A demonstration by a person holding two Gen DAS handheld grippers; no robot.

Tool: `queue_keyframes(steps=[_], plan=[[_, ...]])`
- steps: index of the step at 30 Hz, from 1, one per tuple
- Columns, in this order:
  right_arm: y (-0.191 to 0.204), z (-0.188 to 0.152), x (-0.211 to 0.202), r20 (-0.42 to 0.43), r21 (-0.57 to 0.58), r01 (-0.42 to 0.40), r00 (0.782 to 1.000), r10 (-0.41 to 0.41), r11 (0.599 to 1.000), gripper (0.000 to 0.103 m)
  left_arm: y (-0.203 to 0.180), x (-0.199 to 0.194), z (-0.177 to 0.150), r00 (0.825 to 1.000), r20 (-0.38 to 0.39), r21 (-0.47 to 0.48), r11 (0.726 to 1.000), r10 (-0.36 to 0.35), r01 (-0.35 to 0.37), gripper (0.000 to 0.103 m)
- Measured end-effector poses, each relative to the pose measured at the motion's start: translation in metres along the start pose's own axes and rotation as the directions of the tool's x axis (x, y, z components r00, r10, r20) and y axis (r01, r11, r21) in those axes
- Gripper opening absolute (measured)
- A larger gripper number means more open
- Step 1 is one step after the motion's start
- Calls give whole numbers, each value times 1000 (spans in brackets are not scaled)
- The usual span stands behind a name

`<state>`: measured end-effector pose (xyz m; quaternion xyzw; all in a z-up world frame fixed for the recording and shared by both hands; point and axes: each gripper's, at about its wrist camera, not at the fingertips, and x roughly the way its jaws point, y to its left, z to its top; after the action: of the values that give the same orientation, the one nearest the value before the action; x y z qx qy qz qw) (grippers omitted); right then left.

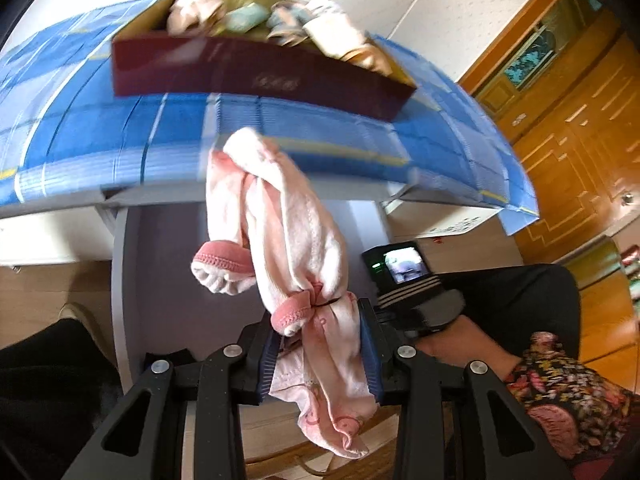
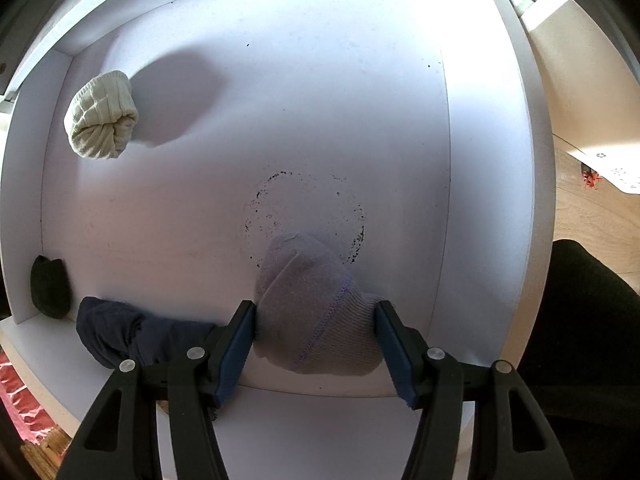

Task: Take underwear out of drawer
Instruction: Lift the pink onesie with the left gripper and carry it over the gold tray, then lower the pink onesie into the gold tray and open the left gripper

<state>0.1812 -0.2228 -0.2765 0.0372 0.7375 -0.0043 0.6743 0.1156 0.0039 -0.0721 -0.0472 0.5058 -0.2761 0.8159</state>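
While pink underwear hangs pinched in left tongs, motion blurs surroundings.

Drawer: white, open, seen from straight above. On its floor:
- pale green rolled bundle, far-left corner, close to the left wall
- small black piece, against the left wall, near end
- dark navy bundle, along the near edge, just right of the black piece
- pale lilac bundle, mid-right at the near edge, resting on the floor
- ring of dark specks on the floor, just beyond the lilac bundle

Bed: blue checked sheet. Dark red box sits on it, open-topped, with pink and pale blue rolled fabrics inside. Blurred.

Wood floor right of the drawer.
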Motion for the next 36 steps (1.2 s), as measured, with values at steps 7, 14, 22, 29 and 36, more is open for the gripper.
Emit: queue_keyframes(steps=[7,14,22,29,36], plan=[[-4,-2,5,-2,1,-2,1000,2,1000,61,-24,-20,31,997,39,24,998,-59,58,37],[-5,0,7,-4,3,-4,1000,4,1000,61,-33,-45,100,991,131,69,998,-19,10,37],[-10,2,7,-7,12,-13,1000,13,1000,61,-35,-58,180,979,197,112,991,54,-77,37],[-16,4,5,-7,20,-25,1000,26,999,61,-35,-33,216,976,171,149,976,135,-161,37],[-21,6,4,-8,26,-33,999,33,999,61,-33,-4,227,976,126,151,969,178,-196,37]])
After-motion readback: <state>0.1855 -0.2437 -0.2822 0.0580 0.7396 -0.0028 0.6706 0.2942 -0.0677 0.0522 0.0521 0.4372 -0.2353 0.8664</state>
